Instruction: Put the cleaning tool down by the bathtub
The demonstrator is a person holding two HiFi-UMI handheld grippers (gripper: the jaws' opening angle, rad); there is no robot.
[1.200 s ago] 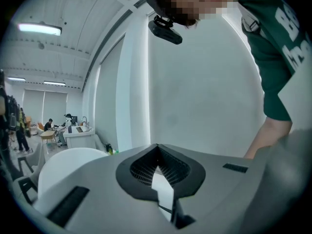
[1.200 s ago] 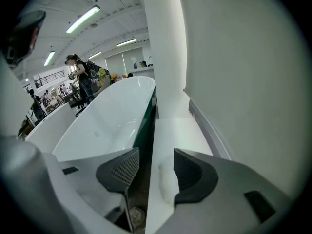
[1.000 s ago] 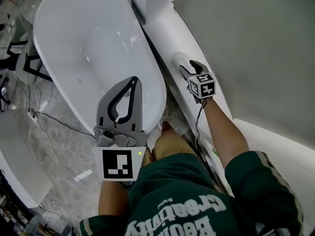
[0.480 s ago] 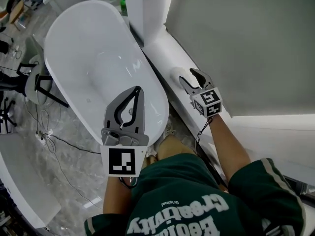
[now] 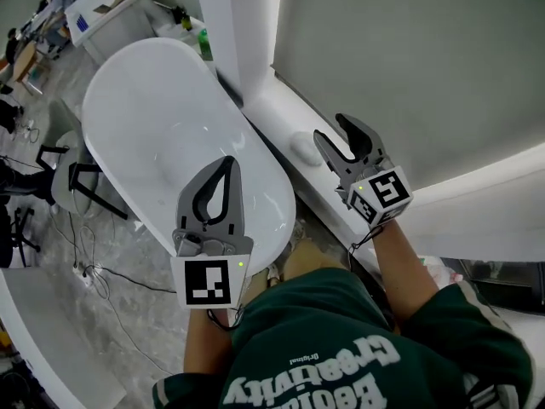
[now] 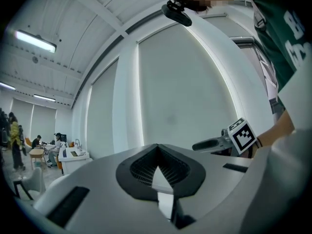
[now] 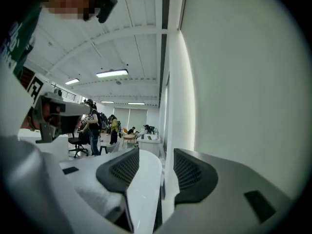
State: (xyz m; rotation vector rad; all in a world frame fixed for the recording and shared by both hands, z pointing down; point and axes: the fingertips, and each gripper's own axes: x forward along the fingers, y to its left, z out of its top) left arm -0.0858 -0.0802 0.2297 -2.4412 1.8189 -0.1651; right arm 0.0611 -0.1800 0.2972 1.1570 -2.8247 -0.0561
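A small white oval cleaning tool (image 5: pixel 304 148) lies on the white ledge (image 5: pixel 272 109) between the bathtub (image 5: pixel 153 118) and the wall. My right gripper (image 5: pixel 340 138) hovers just right of it, open, with nothing between its fingers and not touching it. In the right gripper view the right gripper (image 7: pixel 156 168) shows a wide gap between its dark pads. My left gripper (image 5: pixel 226 165) is held over the tub's near end, shut and empty; its pads meet in the left gripper view (image 6: pixel 157 149).
A white pillar (image 5: pixel 228 32) rises at the ledge's far end, with bottles (image 5: pixel 203 41) beside it. A black chair (image 5: pixel 77 186) and cables (image 5: pixel 94 271) are on the marble floor left of the tub. People stand far off (image 7: pixel 92 126).
My right gripper has drawn back and up from the white tool, which stays on the ledge. The head view has swung, showing more of the room. The left gripper stays shut.
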